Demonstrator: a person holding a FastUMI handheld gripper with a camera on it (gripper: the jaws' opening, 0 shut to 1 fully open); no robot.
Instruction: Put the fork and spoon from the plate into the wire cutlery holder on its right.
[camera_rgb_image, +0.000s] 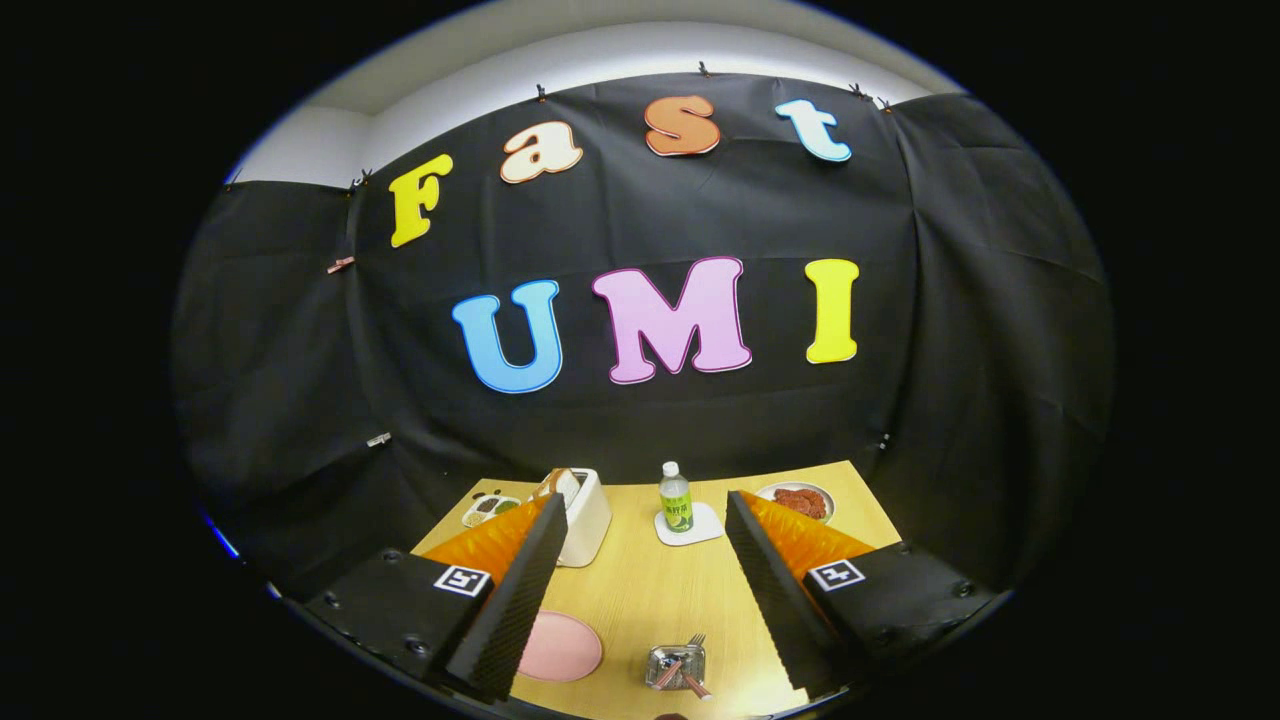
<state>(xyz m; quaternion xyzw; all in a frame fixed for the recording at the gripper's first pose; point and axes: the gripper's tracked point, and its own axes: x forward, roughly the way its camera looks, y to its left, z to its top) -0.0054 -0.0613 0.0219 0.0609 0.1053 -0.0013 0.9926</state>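
- Gripper (648, 545) was held high over the table (650, 590), fingers wide apart, nothing between the pads.
- Holder (676, 665) = landmark. It sat on the table near the front edge, in the gap between the two fingers, closer to the right one, not touching either.
- Fork (695, 640) was in the holder, tines sticking up at its far right corner.
- Spoon (668, 672) was also in the holder, leaning across it; a reddish handle poked out at the front right. Can't tell which utensil that handle belongs to.
- Plate (560, 646), pink, lay just left of the holder, partly behind the left finger. The visible part had no cutlery on it.
- Bottle (676, 496) w/ green label stood upright on a white coaster (692, 525), well beyond the holder, near the back edge.
- Toaster (582, 515), white, was beyond the holder and to the left, bread in the slot.
- Dish (800, 500) w/ reddish food sat far right of the bottle, partly behind the right finger.
- Small tray (488, 508) sat left of the toaster, contents too small to tell.
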